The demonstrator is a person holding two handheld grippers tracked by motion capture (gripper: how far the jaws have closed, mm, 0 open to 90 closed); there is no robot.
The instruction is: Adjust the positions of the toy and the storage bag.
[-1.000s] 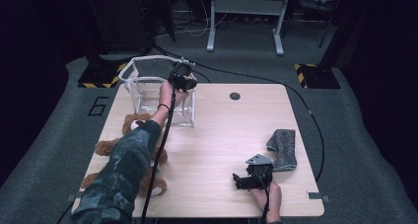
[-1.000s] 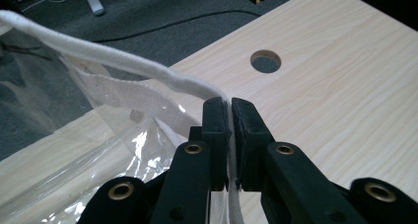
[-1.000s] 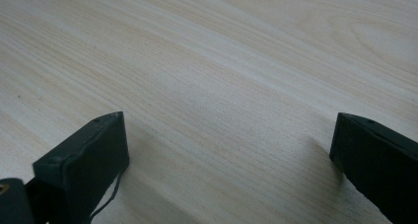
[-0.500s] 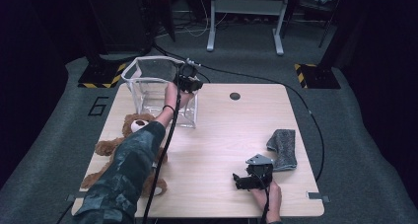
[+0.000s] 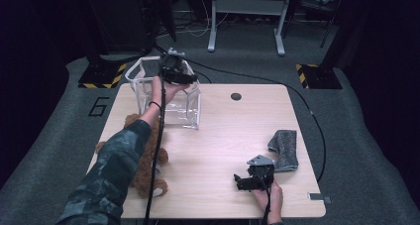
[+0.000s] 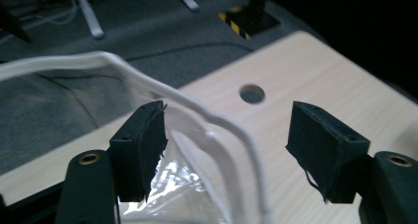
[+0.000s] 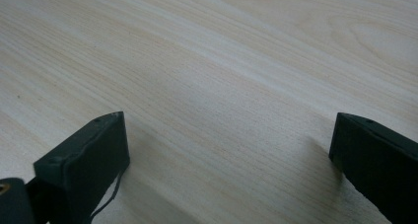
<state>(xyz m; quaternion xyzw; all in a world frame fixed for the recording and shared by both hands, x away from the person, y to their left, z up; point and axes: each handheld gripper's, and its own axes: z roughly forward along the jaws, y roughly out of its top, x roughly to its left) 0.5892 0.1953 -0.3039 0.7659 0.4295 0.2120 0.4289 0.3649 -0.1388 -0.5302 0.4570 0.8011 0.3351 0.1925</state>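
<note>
Toward the lower left of the high view we see a brown teddy bear (image 5: 148, 160) lying on the table (image 5: 223, 136), partly under the person's camouflage sleeve (image 5: 106, 180). A grey cloth (image 5: 285, 148) lies at the right of the table, just beside the right gripper (image 5: 242, 182), and a small round hole (image 5: 236, 96) sits near the table's far edge. Black cables cross the grey floor behind.

The bin (image 5: 168, 93) stands at the upper left of the table, beyond the bear. It is clear plastic with a white rim (image 6: 217, 120), and its walls look soft and crinkled; we cannot make out anything inside it.

The left gripper (image 5: 178, 76) is above the bin's far right corner. In the left gripper view its jaws have just been opening and now stand apart, with the rim running between them; the left pad (image 6: 143, 145) is at the rim, the other clear of it.

The right gripper rests low at the lower right of the table, its jaws wide apart over bare wood, holding nothing.
</note>
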